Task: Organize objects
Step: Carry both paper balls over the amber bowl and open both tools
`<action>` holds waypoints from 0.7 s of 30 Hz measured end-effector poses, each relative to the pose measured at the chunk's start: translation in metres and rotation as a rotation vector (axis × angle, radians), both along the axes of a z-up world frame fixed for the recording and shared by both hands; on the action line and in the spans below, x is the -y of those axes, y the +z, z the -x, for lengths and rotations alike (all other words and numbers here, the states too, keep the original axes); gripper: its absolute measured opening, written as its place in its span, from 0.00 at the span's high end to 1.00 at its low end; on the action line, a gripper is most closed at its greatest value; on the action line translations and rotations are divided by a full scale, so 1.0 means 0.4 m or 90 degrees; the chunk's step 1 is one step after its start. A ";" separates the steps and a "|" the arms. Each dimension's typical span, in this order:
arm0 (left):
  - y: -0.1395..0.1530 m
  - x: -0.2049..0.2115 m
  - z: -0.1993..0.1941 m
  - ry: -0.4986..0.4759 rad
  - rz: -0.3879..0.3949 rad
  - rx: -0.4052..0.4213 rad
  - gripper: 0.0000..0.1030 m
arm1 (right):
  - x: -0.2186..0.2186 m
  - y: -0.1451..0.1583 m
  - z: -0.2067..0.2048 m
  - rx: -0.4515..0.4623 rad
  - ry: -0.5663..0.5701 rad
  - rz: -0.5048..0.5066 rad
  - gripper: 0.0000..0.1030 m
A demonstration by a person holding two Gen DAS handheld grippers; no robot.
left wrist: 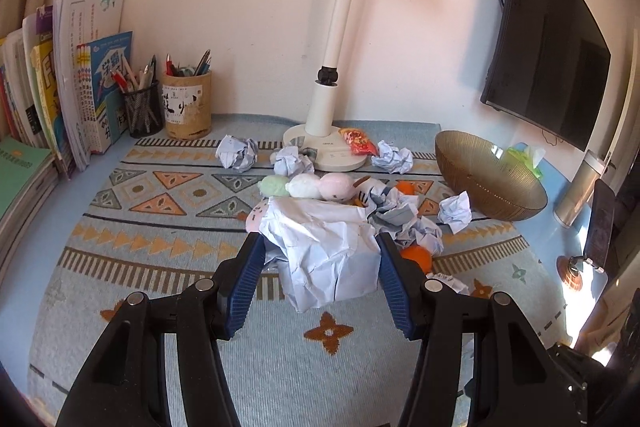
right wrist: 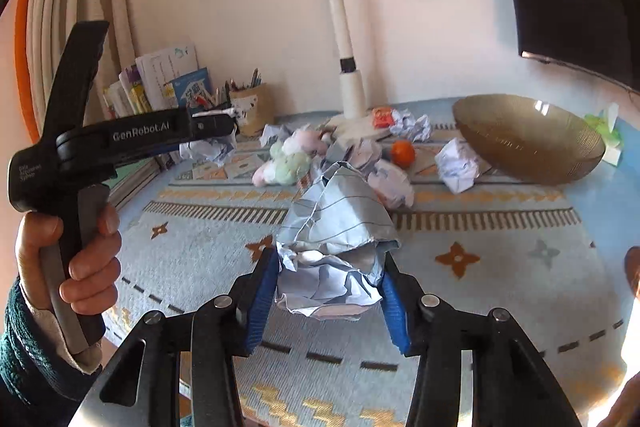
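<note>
Crumpled paper is what both grippers are clenched on. In the left wrist view, a large crumpled sheet (left wrist: 332,247) is pressed between the blue pads of the left gripper (left wrist: 322,239) and held above the patterned mat (left wrist: 160,267). In the right wrist view, a second paper ball (right wrist: 332,267) is squeezed between the pads of the right gripper (right wrist: 330,259); its upper part (lined, greyish) rises above the fingertips. The left gripper is also seen from the side in that view, gripped by a hand (right wrist: 76,259) in a dark teal sleeve (right wrist: 24,347).

More paper balls (left wrist: 236,153) are scattered over the mat near the base of a white desk lamp (left wrist: 324,143), beside a red snack packet (left wrist: 358,141). Pastel plush toys (left wrist: 304,185) lie in a row just behind the held sheet, and an orange (left wrist: 418,257) is seen just right of the left gripper's right finger. A ribbed golden bowl (left wrist: 488,179) stands at the right of the mat, with a green tissue pack (left wrist: 524,157) behind it. Two pen holders (left wrist: 188,105) and upright books (left wrist: 80,87) are lined against the wall at the left. A dark monitor (left wrist: 548,39) is mounted at the right.
</note>
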State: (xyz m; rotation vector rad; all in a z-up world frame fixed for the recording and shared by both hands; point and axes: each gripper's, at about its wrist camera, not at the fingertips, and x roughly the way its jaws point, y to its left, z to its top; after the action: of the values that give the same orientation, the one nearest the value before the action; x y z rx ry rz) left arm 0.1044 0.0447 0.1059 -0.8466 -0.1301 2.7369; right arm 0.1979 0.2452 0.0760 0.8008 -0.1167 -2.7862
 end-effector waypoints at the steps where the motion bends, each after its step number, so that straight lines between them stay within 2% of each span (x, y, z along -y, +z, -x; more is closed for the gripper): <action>1: 0.027 -0.024 0.013 -0.011 0.002 -0.010 0.48 | -0.037 0.040 0.011 -0.028 -0.034 -0.011 0.54; 4: 0.100 -0.137 0.082 -0.080 -0.003 -0.023 0.48 | -0.168 0.116 0.092 -0.068 -0.175 -0.041 0.53; 6: 0.115 -0.248 0.149 -0.126 0.005 -0.004 0.47 | -0.274 0.124 0.175 -0.025 -0.253 -0.010 0.53; 8: 0.110 -0.357 0.215 -0.175 -0.001 0.019 0.47 | -0.364 0.115 0.248 0.019 -0.300 0.030 0.53; 10: 0.100 -0.449 0.268 -0.203 -0.011 0.037 0.47 | -0.413 0.105 0.307 0.040 -0.332 0.022 0.53; 11: 0.094 -0.491 0.289 -0.210 -0.008 0.040 0.47 | -0.433 0.099 0.330 0.047 -0.340 0.022 0.52; 13: 0.081 -0.555 0.320 -0.225 -0.001 0.035 0.46 | -0.465 0.092 0.365 0.055 -0.321 0.034 0.44; 14: 0.074 -0.580 0.336 -0.234 0.000 0.037 0.40 | -0.477 0.091 0.371 0.058 -0.319 0.029 0.34; 15: 0.065 -0.598 0.350 -0.243 -0.004 0.045 0.33 | -0.486 0.091 0.367 0.055 -0.331 0.017 0.33; 16: 0.058 -0.603 0.362 -0.247 -0.014 0.057 0.18 | -0.490 0.092 0.362 0.049 -0.338 0.010 0.33; 18: 0.053 -0.589 0.367 -0.244 -0.038 0.073 0.15 | -0.499 0.090 0.335 0.038 -0.334 0.018 0.33; 21: 0.068 -0.528 0.333 -0.236 -0.045 0.061 0.15 | -0.468 0.088 0.283 0.017 -0.287 0.030 0.32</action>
State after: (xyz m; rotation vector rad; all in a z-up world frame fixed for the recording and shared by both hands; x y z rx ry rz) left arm -0.0290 0.2561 0.1332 -0.8825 -0.0789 2.3361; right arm 0.0846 0.4324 0.1111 0.8939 -0.4136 -3.1737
